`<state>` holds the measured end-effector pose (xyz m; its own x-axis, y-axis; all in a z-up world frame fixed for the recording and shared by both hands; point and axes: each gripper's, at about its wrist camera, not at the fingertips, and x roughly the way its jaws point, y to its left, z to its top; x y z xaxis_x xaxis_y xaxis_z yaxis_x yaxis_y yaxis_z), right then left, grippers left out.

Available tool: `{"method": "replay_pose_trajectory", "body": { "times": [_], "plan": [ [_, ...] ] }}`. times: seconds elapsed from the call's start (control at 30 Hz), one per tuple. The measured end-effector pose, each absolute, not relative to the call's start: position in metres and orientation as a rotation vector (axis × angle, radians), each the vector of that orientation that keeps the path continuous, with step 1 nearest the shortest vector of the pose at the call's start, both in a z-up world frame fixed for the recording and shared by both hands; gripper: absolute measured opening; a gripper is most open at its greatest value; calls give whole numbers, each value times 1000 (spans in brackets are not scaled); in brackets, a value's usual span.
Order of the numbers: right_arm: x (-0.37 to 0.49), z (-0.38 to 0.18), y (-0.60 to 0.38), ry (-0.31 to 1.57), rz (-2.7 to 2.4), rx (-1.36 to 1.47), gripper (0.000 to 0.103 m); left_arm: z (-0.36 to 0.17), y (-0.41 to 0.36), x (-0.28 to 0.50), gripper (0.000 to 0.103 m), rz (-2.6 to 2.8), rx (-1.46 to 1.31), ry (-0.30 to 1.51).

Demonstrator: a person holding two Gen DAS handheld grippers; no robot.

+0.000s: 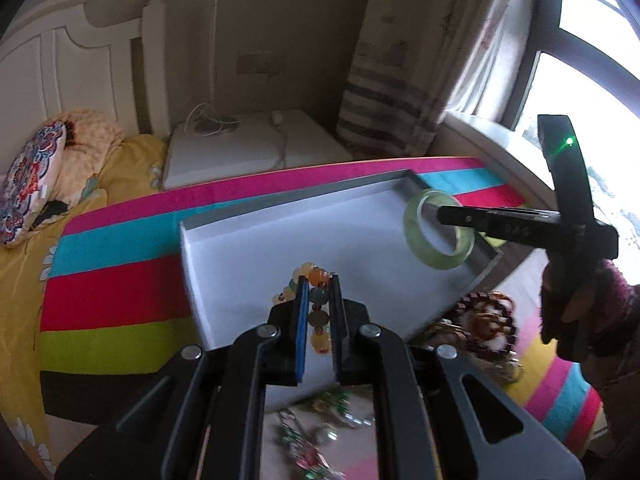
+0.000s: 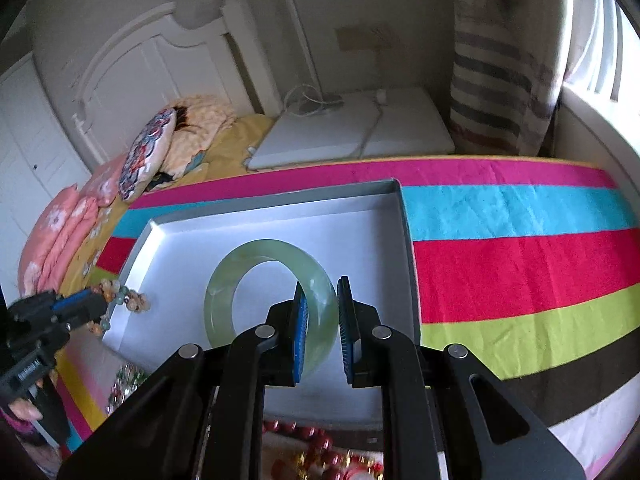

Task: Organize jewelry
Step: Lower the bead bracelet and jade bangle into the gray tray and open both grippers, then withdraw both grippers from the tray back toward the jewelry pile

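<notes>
A shallow grey-white box [image 1: 248, 256] [image 2: 192, 248] lies on a striped cloth. My left gripper [image 1: 320, 284] is shut on a bracelet of orange, yellow and green beads [image 1: 318, 322], held over the box's near edge; it also shows at the left of the right wrist view [image 2: 124, 298]. My right gripper [image 2: 322, 292] is shut on a pale green jade bangle [image 2: 224, 300], held above the box floor. In the left wrist view the bangle [image 1: 416, 236] hangs from the right gripper's fingers [image 1: 460, 216] over the box's far right corner.
The striped cloth [image 2: 520, 264] covers the table. A heap of brown bead bracelets [image 1: 488, 320] lies right of the box; red beads [image 2: 316, 444] and glittery jewelry [image 1: 316, 432] lie near the front. A bed with pillows [image 2: 148, 156] and a white nightstand [image 1: 248, 152] stand behind.
</notes>
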<state>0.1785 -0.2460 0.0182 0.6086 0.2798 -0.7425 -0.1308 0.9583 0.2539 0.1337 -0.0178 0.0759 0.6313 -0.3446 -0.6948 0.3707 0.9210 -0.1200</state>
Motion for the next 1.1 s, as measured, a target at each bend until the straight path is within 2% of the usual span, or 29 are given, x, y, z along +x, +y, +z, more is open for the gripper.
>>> {"method": "replay_pose_trajectory", "body": {
  "times": [0.07,0.1,0.13,0.17,0.2,0.33,0.53,0.67,1.1],
  "plan": [
    [189,6,-248,941,213,184,18,69,-14,141,13,-381,36,797],
    [192,2,-248,958,194,174,21,64,-13,146,19,-369,33,819],
    [190,3,-247,944,194,154,22,60,-12,149,43,-363,29,837],
    [188,3,-246,950,202,146,26,55,-11,152,61,-347,25,852],
    [185,3,-245,956,216,141,32,52,-10,152,63,-340,28,857],
    [167,3,-234,961,256,22,39,36,-12,149,62,-317,100,890],
    [133,0,-234,969,330,24,40,32,-20,131,64,-334,65,944],
    [100,-2,-231,932,306,-18,43,26,-25,102,64,-321,63,895],
    [-14,-3,-241,894,271,6,44,22,-38,1,68,-346,105,874]
  ]
}}
